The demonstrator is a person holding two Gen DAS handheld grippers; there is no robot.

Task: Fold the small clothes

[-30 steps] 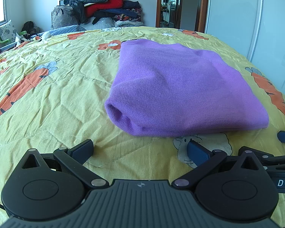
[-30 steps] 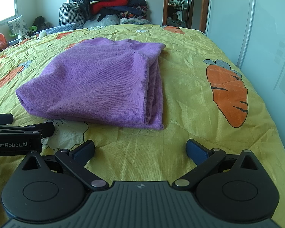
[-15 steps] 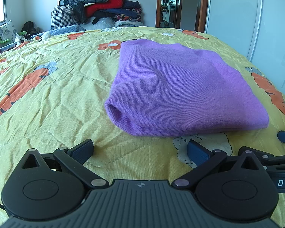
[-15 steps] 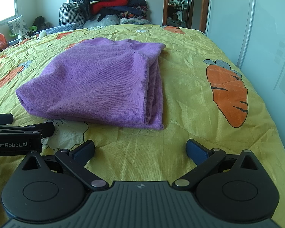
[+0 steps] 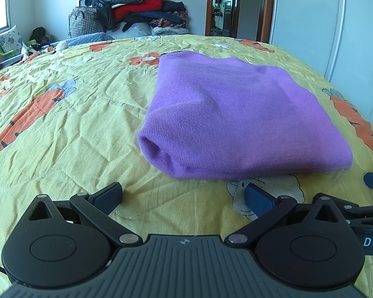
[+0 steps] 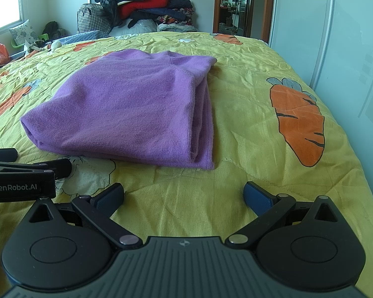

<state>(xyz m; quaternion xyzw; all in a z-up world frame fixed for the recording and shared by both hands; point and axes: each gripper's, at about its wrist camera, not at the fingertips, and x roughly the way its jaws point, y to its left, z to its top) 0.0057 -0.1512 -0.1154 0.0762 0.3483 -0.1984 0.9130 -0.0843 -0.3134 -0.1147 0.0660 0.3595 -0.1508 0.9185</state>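
Note:
A purple knit garment (image 5: 236, 114) lies folded into a thick rectangle on the yellow carrot-print bedspread (image 5: 62, 124). In the right wrist view the same purple garment (image 6: 136, 109) shows its stacked layer edges along the right side. My left gripper (image 5: 184, 195) is open just short of the garment's near edge, nothing between its fingers. My right gripper (image 6: 184, 193) is open too, low over the bedspread (image 6: 248, 149) in front of the garment's near right corner. Each gripper shows at the edge of the other's view.
A pile of clothes and bags (image 5: 134, 7) is stacked against the far wall. An open doorway (image 5: 226, 5) is at the back right. A white wardrobe door (image 6: 348, 49) runs along the bed's right side. Cushions and clutter (image 5: 10, 42) sit at the far left.

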